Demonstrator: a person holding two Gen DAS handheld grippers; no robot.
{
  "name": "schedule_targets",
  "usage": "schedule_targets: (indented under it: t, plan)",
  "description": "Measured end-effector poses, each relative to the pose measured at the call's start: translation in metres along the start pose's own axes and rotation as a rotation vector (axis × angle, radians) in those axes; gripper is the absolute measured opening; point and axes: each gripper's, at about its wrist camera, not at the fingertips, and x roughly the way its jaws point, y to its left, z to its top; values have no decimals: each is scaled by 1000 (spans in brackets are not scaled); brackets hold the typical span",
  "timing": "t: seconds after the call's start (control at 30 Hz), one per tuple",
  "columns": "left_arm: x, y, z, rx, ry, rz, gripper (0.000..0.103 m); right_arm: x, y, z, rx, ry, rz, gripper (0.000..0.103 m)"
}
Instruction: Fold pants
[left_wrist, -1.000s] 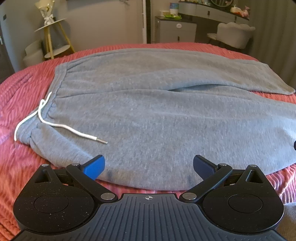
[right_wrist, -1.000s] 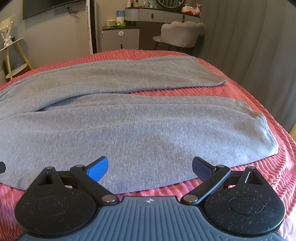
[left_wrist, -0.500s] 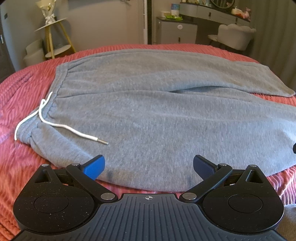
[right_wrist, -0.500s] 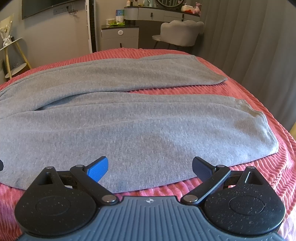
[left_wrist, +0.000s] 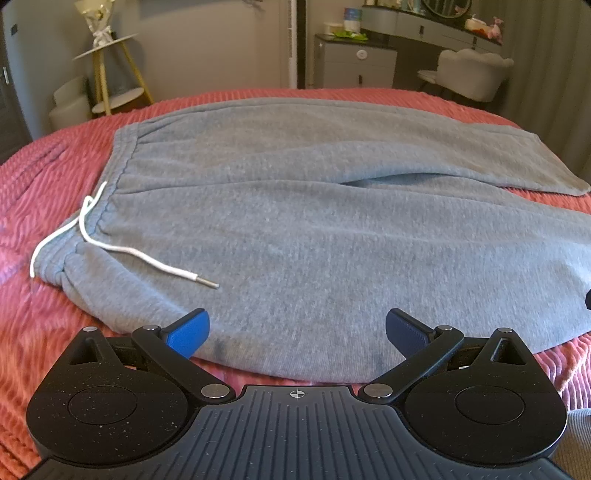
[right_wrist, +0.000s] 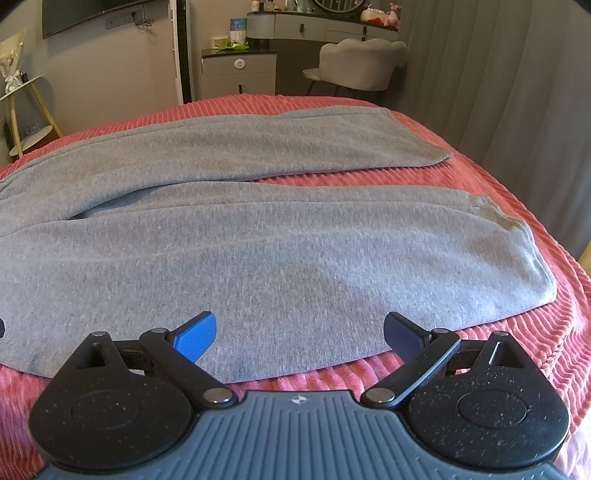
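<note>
While both claws gape, the pants lie just ahead.

1. The pants are plain heather grey.
2. Their drawstring is white.
3. The bedspread is coral red, ribbed in stripes.
4. Each hand-held gripper is black, with blue pads.

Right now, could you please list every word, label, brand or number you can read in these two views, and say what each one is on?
No text can be read in either view.
Blue-and-white container on the cabinet: it has print, but too small and blurred to read.
Grey pants: no label or logo shows.
Left gripper and right gripper: each base has only a small crosshair mark, no lettering.
</note>
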Motion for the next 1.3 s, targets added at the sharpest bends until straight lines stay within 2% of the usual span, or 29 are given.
schedule_targets:
  t: [0.7,1.3]
  plan:
    - [0,2,0,-4,-2,5,103,2,-1,-1,10,9,0,97]
    - [3,2,2,8,0,24,103,13,-13,-2,65,30,42,97]
